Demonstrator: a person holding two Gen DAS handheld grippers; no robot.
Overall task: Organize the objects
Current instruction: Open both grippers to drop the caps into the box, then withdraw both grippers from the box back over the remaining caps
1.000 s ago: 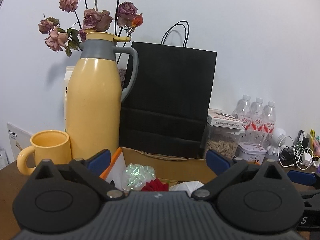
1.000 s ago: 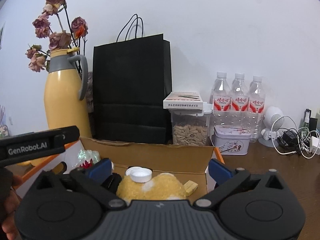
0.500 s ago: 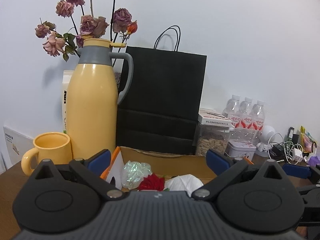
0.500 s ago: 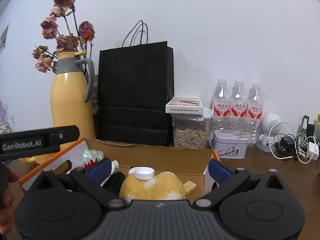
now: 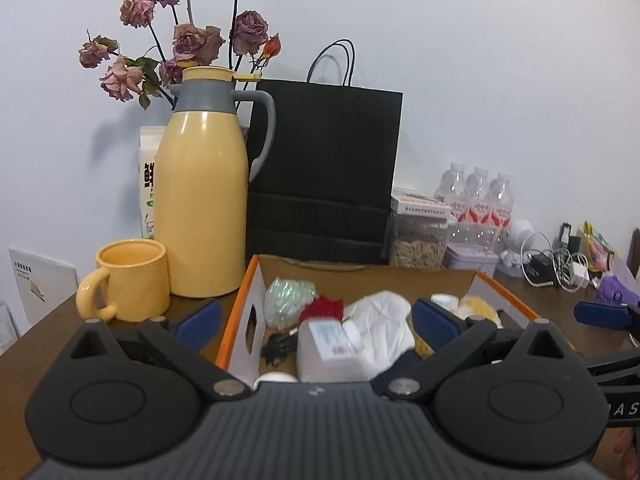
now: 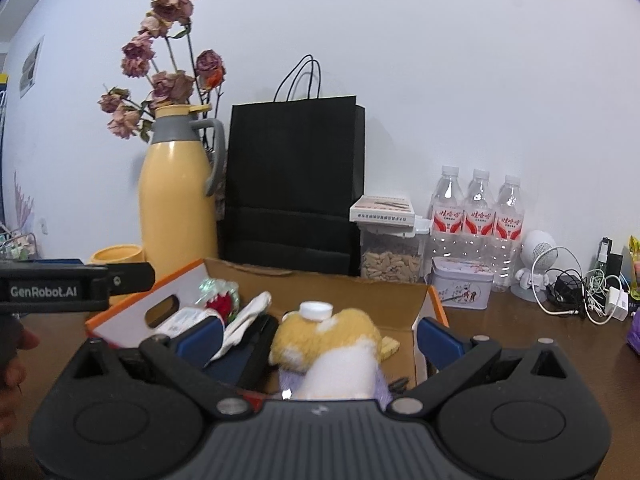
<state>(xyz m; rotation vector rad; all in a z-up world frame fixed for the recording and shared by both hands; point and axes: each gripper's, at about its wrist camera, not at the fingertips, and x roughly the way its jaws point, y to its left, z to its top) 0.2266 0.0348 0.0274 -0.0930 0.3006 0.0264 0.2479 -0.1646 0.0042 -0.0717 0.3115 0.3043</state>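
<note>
Cardboard box (image 5: 460, 276) sits mid-table, packed with stuff: your left gripper (image 5: 316, 318) hangs over its near-left end and your right gripper (image 6: 320, 334) over the plush (image 6: 328, 332), both spread wide and holding nothing. Gripper bodies cut off the box's near edge in both views. White packet (image 5: 332, 340) label is too blurry to read. Thermos (image 5: 200, 208) hides whatever holds the dried roses (image 5: 196, 40).

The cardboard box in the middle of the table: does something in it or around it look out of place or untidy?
Yes. The cardboard box holds a loose jumble: a yellow plush toy, a red flower, white cloth and a white bottle cap lying on the plush. Its back edge looks roughly torn. To the right, tangled cables lie on the table.
</note>
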